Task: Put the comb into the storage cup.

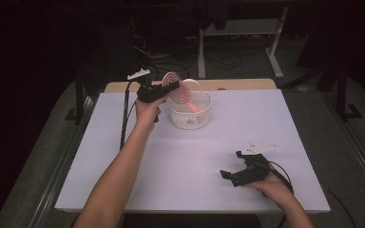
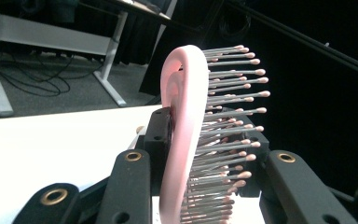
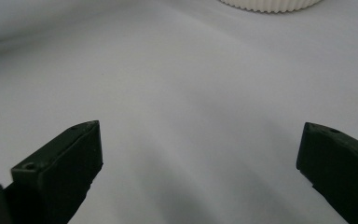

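While left tongs (image 1: 173,86) pinch the pink brush (image 1: 179,91) over the basket (image 1: 190,116), right tongs (image 1: 233,172) sit spread on the worktop (image 1: 190,156); brush looks light, rigid frame, bendy pins, so grip the rim

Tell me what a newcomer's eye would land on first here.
Probably the pink hairbrush, clamped in the left tool above the white basket at the table's far side, its pin bristles fanning out. Next, the right tool, jaws open, near the table's front right.
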Motion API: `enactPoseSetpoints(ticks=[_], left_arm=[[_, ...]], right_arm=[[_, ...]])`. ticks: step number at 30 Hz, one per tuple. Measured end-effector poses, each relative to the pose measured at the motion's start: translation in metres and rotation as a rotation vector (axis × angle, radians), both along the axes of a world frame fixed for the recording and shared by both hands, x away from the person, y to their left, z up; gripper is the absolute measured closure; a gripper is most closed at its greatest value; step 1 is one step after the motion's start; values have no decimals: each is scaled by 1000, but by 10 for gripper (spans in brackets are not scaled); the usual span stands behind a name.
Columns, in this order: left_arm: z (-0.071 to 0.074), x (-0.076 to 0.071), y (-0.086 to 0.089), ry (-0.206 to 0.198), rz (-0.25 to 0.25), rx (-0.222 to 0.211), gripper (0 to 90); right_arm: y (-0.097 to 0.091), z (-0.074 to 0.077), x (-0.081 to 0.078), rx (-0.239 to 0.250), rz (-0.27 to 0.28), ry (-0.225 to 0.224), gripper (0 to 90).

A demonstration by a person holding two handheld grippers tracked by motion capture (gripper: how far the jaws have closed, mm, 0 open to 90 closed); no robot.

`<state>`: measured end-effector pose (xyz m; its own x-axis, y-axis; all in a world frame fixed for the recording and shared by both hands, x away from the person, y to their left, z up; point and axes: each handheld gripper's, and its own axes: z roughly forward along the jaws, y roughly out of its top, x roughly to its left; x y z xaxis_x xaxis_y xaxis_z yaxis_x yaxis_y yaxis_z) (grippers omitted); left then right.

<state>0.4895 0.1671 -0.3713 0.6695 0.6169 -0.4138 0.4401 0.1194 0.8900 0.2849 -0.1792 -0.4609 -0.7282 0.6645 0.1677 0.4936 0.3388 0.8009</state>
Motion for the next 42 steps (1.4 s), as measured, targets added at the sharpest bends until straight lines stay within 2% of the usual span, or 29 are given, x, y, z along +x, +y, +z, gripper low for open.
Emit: enactPoseSetpoints(ticks=[6, 8, 17, 25, 33, 35, 42], left_arm=[[-10, 1, -1, 17, 4, 12, 652], [-13, 2, 0, 26, 6, -6, 652], [-17, 2, 9, 51, 30, -3, 638], [-21, 4, 16, 53, 47, 24, 614], [-25, 5, 20, 65, 55, 74, 504], [-25, 5, 21, 68, 58, 76, 468], [-23, 4, 25, 44, 75, 132, 322]], right_arm=[[-1, 1, 0, -1, -4, -4, 0], [-2, 1, -1, -3, -5, -7, 0], [0, 0, -1, -6, -1, 0, 0], [-1, 1, -2, -3, -2, -9, 0], [0, 2, -2, -5, 2, -14, 0], [0, 1, -1, -8, 1, -11, 0], [1, -1, 0, -5, 9, -10, 0]])
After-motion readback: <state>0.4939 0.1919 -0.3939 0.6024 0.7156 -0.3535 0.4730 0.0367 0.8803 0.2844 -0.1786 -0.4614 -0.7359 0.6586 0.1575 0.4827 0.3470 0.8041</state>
